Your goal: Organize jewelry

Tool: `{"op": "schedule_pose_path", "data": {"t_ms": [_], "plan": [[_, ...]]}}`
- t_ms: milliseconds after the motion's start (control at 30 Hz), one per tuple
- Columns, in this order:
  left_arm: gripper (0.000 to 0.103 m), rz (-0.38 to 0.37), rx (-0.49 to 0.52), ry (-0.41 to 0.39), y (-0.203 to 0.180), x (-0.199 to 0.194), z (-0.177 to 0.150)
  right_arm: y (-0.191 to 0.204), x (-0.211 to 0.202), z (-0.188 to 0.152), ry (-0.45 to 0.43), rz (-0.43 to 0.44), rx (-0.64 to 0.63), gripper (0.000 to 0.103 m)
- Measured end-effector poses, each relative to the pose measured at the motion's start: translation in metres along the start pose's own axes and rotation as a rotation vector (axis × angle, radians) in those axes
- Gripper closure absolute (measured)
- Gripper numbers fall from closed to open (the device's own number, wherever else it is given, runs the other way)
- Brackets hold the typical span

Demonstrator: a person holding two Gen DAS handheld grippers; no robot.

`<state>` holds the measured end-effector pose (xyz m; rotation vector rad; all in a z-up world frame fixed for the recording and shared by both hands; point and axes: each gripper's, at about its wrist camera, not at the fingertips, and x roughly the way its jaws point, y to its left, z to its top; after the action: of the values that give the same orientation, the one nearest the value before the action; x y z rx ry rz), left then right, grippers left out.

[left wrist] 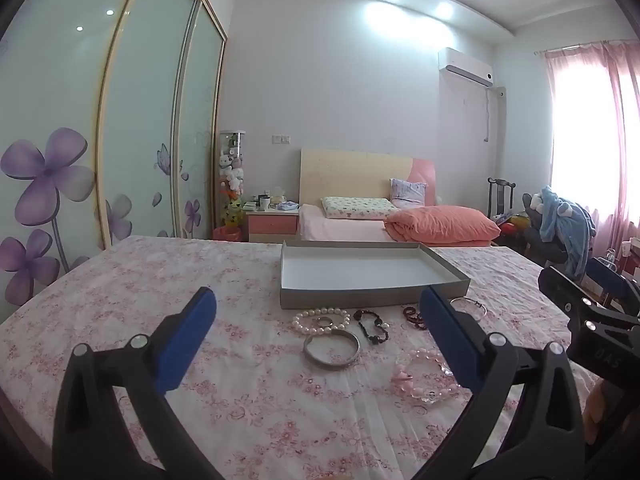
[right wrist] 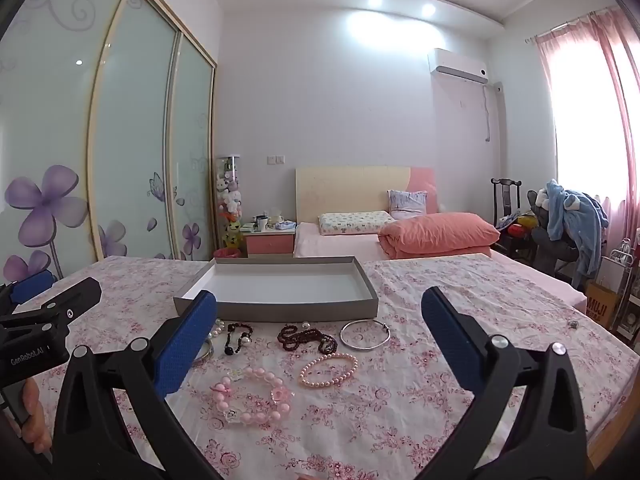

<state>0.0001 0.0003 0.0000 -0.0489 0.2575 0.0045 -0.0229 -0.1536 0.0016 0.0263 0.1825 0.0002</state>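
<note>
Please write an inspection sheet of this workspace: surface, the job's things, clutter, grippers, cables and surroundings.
Surface: pink floral cloth, wrinkled, covers the table.
Job's things: grey tray holds nothing; in front of it lie white pearl bracelet, silver bangle, black bead bracelet, dark red bead string, thin silver hoop, pink pearl bracelet and pink charm bracelet. A small ring lies inside the white pearl bracelet.
Clutter: small metal item near the right edge.
Grippers: left gripper and right gripper open, both holding nothing.
Cables: nothing seen.
Surroundings: bed, wardrobe, curtain.
</note>
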Motion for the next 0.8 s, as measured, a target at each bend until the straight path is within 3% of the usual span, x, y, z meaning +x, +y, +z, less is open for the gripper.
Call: {"op": "schedule_pose_path", "data": {"t_ms": [800], "plan": [[0.004, -0.003, -0.004, 0.0, 0.0002, -0.0001, 0.0, 0.0005, 0.0006, -0.0005, 0.003, -0.002, 0.003, 0.002]]}}
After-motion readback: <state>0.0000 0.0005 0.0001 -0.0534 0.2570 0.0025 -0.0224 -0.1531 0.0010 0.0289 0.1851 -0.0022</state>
